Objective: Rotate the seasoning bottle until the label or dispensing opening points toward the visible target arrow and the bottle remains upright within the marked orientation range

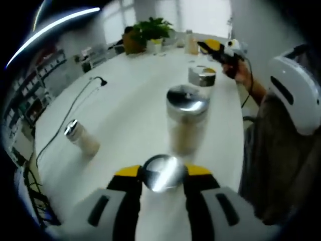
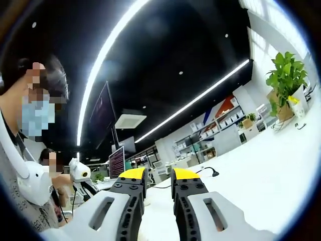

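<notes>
A seasoning bottle with a shiny metal cap (image 1: 163, 174) sits between the yellow tips of my left gripper (image 1: 163, 169), which is shut on it; its body is hidden below the cap. Just beyond stands a second, blurred glass bottle with a metal lid (image 1: 186, 123), upright on the white table (image 1: 125, 90). My right gripper (image 2: 159, 176) points up over the table toward the ceiling, its jaws a narrow gap apart and holding nothing. In the left gripper view a hand holds the right gripper (image 1: 220, 50) above the table's far right.
A small shaker (image 1: 81, 137) stands tilted at the left, and a metal-lidded jar (image 1: 202, 75) is farther back. A black cable (image 1: 75, 105) runs across the left side. A potted plant (image 1: 150, 31) stands at the far end. A person (image 1: 286, 150) is close on the right.
</notes>
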Tool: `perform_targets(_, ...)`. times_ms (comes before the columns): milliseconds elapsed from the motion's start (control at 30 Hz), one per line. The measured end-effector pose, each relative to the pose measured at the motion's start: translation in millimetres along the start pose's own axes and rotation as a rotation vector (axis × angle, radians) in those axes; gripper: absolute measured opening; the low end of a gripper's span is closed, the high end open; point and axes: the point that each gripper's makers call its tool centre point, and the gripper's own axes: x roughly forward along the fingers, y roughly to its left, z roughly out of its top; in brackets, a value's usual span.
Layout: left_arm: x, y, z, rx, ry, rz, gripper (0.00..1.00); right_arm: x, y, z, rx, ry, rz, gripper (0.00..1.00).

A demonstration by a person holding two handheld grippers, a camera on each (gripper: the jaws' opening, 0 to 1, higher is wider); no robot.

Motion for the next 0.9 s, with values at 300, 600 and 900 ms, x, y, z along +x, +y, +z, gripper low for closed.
perform_targets(300,-1,2.5,5.1,0.002,-0.128,0.045,0.34,2,0,-9.2,-0.039,0.017,-0.025,0.18)
perform_targets(600,-12,1.7,10.2,-0.134,-0.402,0.163,0.5,3,-1,-9.6,-0.029,0.031,-0.021,0.18)
perform_targets(900,-20,15.1,19.0,-0.208,-0.687,0.351,0.5,19,8,-7.3,-0.045,0.041,0.01,0.18)
